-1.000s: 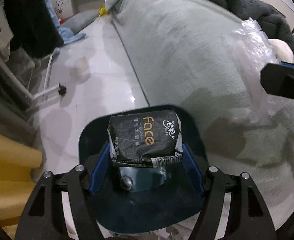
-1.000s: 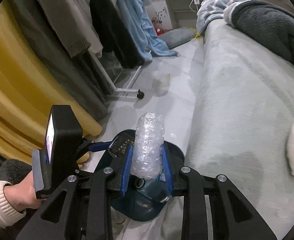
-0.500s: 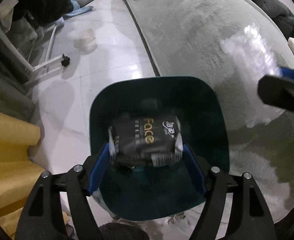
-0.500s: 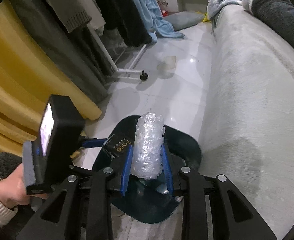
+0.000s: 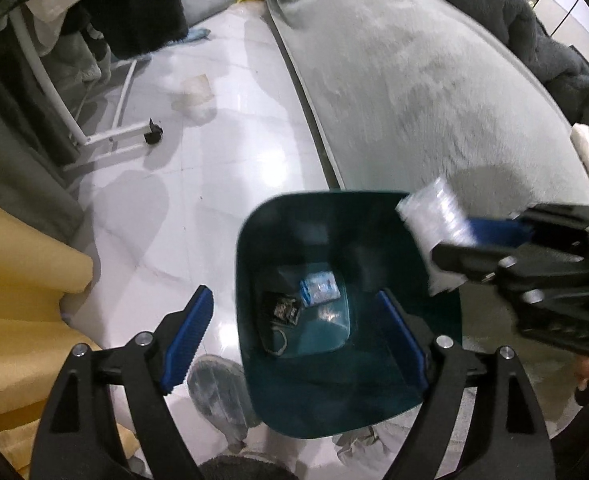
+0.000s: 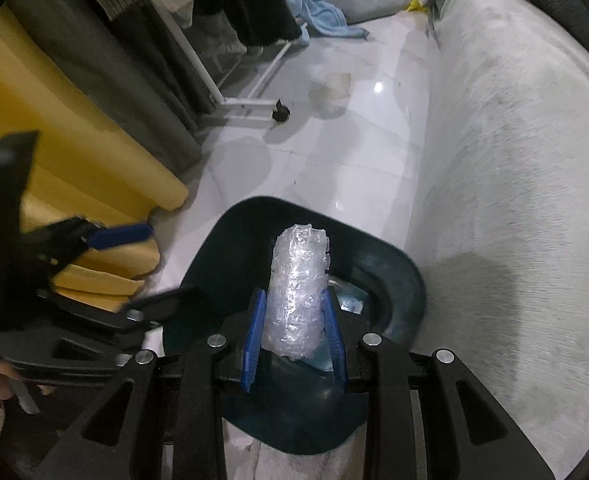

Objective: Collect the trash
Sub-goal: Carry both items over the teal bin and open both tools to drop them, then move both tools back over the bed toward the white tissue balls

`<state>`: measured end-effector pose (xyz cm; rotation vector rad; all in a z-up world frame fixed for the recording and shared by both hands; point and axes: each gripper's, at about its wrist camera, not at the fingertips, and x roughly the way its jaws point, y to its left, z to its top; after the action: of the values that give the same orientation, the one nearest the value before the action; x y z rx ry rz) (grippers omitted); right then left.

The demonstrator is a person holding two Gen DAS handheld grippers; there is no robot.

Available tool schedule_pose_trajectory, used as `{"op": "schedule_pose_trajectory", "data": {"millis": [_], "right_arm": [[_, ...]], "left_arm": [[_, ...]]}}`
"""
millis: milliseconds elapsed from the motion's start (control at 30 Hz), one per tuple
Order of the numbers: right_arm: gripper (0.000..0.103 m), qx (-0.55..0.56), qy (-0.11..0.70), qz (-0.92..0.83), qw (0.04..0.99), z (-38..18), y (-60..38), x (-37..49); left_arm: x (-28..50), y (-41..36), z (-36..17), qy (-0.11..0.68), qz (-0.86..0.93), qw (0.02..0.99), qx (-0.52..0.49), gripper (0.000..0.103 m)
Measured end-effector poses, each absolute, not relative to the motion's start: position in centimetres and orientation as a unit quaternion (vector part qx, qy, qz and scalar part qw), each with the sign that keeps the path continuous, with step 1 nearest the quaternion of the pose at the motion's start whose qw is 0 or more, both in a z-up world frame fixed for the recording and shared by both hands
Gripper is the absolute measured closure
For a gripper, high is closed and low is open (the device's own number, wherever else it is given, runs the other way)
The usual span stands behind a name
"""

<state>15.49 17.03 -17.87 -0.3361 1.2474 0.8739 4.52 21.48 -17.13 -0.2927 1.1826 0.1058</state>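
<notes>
- In the left wrist view we find the left gripper (image 5: 294, 332) over the dark teal bin (image 5: 250, 272); its jaws have just been opening and stand wide, with nothing between them.
- Only this view shows the bin floor: a black tissue pack (image 5: 284, 309) lies beside a pale blue packet (image 5: 319, 287), lower centre of frame.
- The right gripper (image 5: 446, 240) enters at the right edge, clamped on the roll of bubble wrap (image 5: 434, 220) at the bin's upper right rim.
- In the right wrist view we see the blue pads (image 6: 254, 328) pressing both sides of the bubble wrap, held upright over the bin mouth.
- This view alone shows yellow fabric (image 6: 54, 128) at left and a hand at the lower left corner.
- Both views show the grey sofa (image 6: 514, 160) at right and the white tiled floor (image 5: 214, 184).
</notes>
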Motion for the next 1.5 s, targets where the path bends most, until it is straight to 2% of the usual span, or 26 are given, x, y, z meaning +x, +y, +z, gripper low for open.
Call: {"op": "schedule_pose_trajectory", "data": {"millis": [267,767,800,833,900,1400,1500], "right_arm": [[0.073,-0.169,0.589,0.383,0.691,-20.5,18.4,15.0],[0.071,-0.198,0.609,0.355,0.680,-23.2,19.8,14.8],[0.069,-0.199,0.610,0.354,0.681,-23.2,19.7,14.9],[0.062,-0.199,0.609,0.353,0.682,-23.2,19.8,14.9],[0.054,-0.198,0.605,0.353,0.686,-22.8,19.6,14.9],[0.045,-0.142,0.526,0.389,0.743,-15.4,16.3,15.5],[0.040,-0.127,0.500,0.400,0.758,-13.7,15.1,15.6]], "left_arm": [[3.7,22.8,-15.1,0.510,0.042,0.847,-0.143,0.019],[2.2,23.2,-10.2,0.409,0.011,0.903,-0.133,0.029],[2.1,23.1,-10.0,0.403,0.010,0.906,-0.132,0.030],[2.0,23.0,-9.7,0.398,0.010,0.908,-0.131,0.030],[2.0,22.7,-9.1,0.388,0.007,0.913,-0.128,0.031],[2.9,20.2,-5.2,0.328,0.012,0.937,-0.119,0.032],[3.3,19.3,-4.4,0.317,0.009,0.942,-0.112,0.032]]}}
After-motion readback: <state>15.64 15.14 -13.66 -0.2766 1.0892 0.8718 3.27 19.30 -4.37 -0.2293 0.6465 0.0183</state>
